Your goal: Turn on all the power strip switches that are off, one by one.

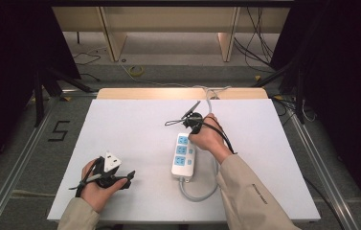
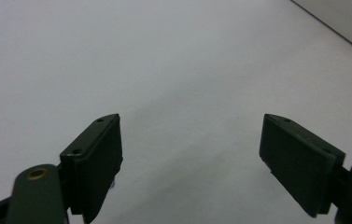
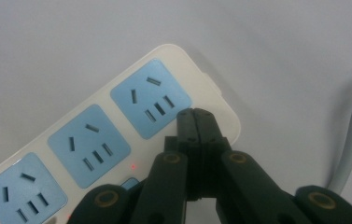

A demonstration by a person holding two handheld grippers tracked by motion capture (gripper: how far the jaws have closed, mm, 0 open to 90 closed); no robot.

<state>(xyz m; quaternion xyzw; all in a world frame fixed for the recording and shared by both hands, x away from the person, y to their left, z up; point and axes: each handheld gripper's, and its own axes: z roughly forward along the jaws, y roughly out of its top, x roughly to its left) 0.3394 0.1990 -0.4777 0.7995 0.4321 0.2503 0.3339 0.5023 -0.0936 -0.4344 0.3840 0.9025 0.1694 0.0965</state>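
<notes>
the right gripper, fingers pressed together, sits on the power strip's far end mid-worktop; a slip could skid it. left gripper fingers spread, idle.

White table, flat matte top, wooden strip along far edge. Lying on it: white power strip w/ three blue sockets, set right of centre, long axis running near-to-far. Small red light lit beside sockets (seen in right gripper view). Grey cable leaves strip's near end, loops on tabletop toward near edge, bends back up along strip's right side. Left half of top: bare white surface in left gripper view. Table stands on grey floor.
</notes>
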